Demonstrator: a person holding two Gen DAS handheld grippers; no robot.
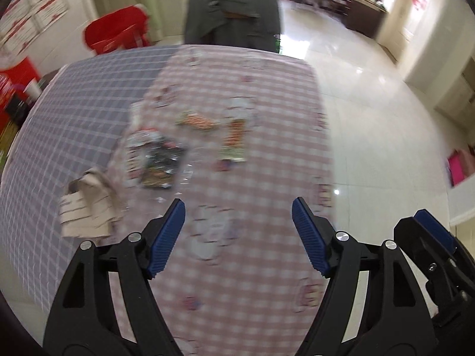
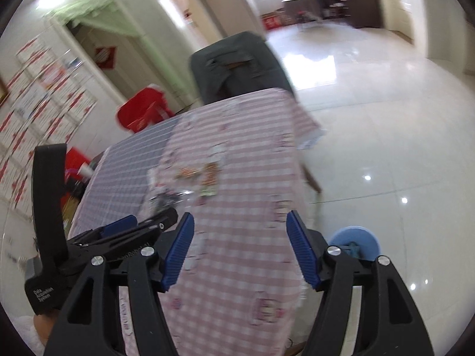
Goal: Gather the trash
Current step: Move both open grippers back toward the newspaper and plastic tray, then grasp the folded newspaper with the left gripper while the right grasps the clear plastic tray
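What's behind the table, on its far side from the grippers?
A dark grey chair stands against the far edge of the table, with a red bin to its left. The table hides the chair's seat and legs.

Wrappers [image 1: 190, 136] mid-table [image 1: 267, 95]; crumpled paper [image 1: 89, 204] to their left; chair [image 1: 231, 17] behind table.

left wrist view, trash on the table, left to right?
Crumpled brown paper → dark foil wrapper → orange snack packet lying crosswise → upright orange-and-green packet. All lie ahead of the open tongs, nothing between the pads.
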